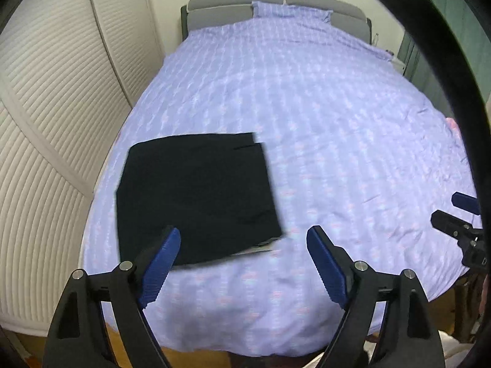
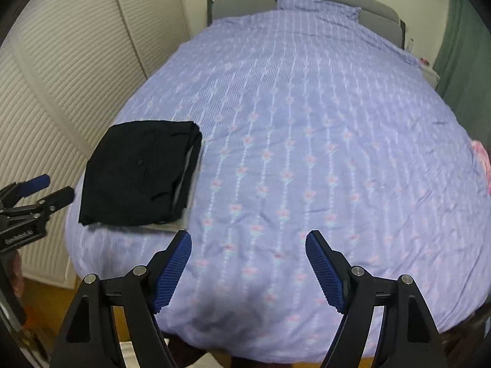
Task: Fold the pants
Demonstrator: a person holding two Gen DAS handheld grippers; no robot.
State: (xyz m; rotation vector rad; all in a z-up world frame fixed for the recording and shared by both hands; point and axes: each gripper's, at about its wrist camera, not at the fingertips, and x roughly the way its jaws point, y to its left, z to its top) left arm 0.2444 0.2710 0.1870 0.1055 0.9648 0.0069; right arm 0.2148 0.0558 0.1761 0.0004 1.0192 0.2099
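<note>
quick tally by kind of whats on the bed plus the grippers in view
folded black pants: 1
purple pillow at the headboard: 1
pink item at the bed's right edge, too cut off to identify: 1
grippers: 2, left gripper and right gripper, both with fingers apart and empty
total: 5

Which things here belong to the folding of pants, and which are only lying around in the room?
Belong to the job:
- black pants, folded on the bed
- left gripper, open, empty
- right gripper, open, empty
- purple bedspread, the work surface

Only lying about:
- pillow at the headboard
- pink item at the bed's right edge
- louvered wardrobe doors
</note>
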